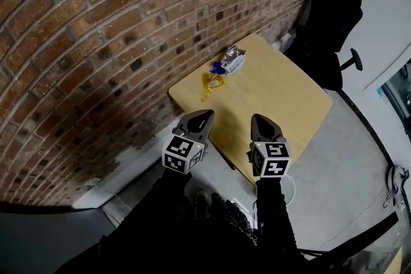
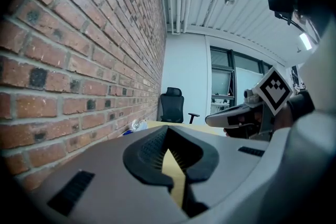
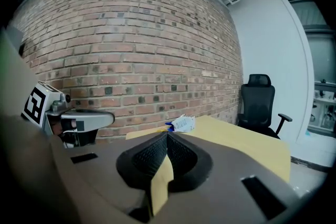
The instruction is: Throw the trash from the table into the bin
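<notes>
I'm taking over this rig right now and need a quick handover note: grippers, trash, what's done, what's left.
Left gripper: shut, empty, at the table's near edge.
Right gripper: shut, empty, beside it.
Trash: silver wrapper, blue wrapper and yellow wrapper lie together on the table, on the side by the brick wall.
Bin: in no view.
Done: nothing picked up.
Left: grab each piece, find the bin, drop them in.

Brick wall [image 1: 96,42], black office chair [image 1: 329,25]
</notes>
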The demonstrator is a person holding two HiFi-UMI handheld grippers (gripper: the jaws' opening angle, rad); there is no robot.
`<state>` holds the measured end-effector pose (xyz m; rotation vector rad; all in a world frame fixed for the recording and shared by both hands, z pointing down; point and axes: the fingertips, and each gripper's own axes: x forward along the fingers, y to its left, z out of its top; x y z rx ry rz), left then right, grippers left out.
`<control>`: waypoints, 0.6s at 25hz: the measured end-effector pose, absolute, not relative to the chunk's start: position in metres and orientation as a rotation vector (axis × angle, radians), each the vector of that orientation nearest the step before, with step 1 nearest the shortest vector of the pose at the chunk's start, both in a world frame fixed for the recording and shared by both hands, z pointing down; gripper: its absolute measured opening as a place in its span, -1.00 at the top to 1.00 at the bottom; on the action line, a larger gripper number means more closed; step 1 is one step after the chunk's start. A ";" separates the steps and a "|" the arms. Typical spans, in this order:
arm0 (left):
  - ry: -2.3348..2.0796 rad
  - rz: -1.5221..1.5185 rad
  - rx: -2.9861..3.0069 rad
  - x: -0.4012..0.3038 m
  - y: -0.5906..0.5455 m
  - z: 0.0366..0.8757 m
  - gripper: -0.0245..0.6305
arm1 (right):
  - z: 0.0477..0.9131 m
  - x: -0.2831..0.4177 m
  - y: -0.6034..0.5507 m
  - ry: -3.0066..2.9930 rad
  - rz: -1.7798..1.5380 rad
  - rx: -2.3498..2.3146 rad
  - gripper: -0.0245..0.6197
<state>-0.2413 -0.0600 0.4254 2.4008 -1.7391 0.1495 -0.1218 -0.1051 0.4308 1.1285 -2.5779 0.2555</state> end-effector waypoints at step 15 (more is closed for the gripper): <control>-1.859 0.157 2.310 -0.278 -0.100 0.425 0.91 | 0.428 -0.191 -0.163 -2.652 0.188 0.918 0.89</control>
